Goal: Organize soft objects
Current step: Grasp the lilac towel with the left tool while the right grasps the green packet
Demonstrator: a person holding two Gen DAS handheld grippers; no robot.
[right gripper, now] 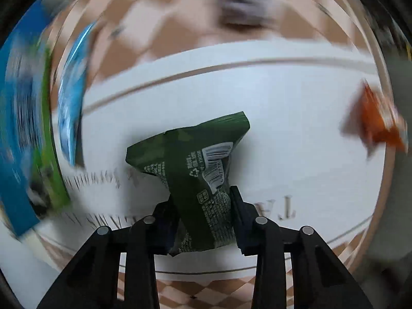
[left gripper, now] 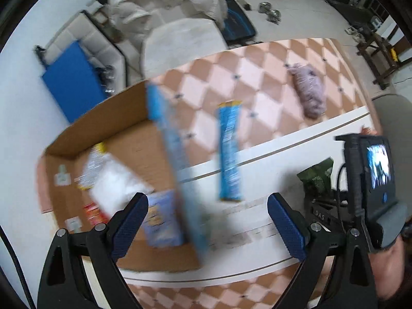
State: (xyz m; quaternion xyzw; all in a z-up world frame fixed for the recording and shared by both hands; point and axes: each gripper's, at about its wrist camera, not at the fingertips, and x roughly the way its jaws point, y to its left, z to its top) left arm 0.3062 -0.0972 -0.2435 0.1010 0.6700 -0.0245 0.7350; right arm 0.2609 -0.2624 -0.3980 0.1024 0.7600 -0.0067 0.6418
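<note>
My left gripper [left gripper: 207, 213] is open and empty above the right edge of a cardboard box [left gripper: 123, 118]. The box holds a white-and-silver packet [left gripper: 108, 175], a red packet [left gripper: 94, 213] and a pale blue packet [left gripper: 162, 219]. A blue packet [left gripper: 229, 152] lies on the white mat [left gripper: 283, 154] to the right of the box. My right gripper [right gripper: 203, 206] is shut on a dark green snack packet [right gripper: 195, 159] and holds it above the mat; the packet also shows in the left wrist view [left gripper: 316, 177]. The right wrist view is blurred by motion.
A grey-pink soft bundle [left gripper: 309, 90] lies on the checkered floor beyond the mat. An orange packet [right gripper: 378, 126] lies at the mat's right side. A white stool [left gripper: 180, 43], a blue pad [left gripper: 69, 77] and dumbbells [left gripper: 270, 13] stand farther back.
</note>
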